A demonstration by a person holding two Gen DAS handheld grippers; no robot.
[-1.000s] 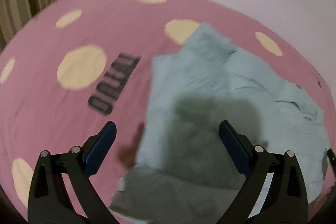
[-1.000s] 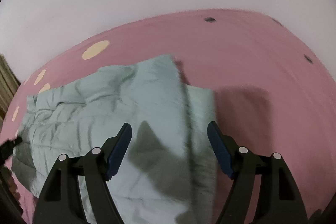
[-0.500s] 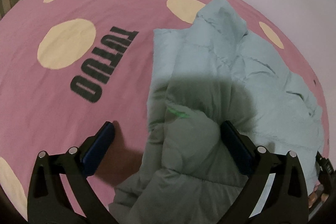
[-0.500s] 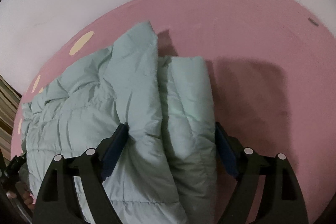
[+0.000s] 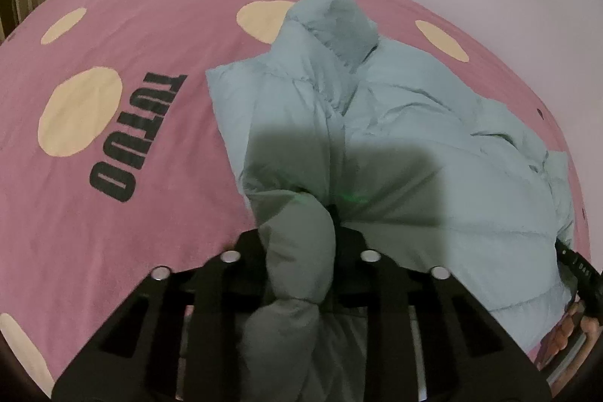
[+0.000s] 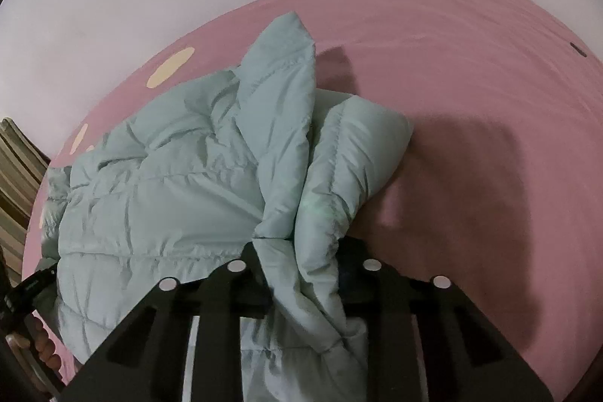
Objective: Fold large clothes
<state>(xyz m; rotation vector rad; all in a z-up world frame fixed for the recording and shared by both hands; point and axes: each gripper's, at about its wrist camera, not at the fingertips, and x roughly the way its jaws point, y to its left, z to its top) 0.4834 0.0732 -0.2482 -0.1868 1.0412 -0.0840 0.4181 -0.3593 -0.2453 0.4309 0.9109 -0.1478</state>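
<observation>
Both grippers' fingers have just closed, pinching the puffer jacket (image 5: 414, 145)

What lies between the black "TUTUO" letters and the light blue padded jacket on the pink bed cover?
In the left wrist view, nothing: only bare pink bed cover separates the TUTUO letters from the jacket. One cream dot sits further back, touching the jacket's upper edge.

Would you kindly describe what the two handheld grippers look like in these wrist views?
The left gripper and right gripper look alike: matte black angular linkage arms with triangular cut-outs and round silver pivot pins. No sleeves show in either view; the other tool appears only as a black sliver at the frame edge.
</observation>
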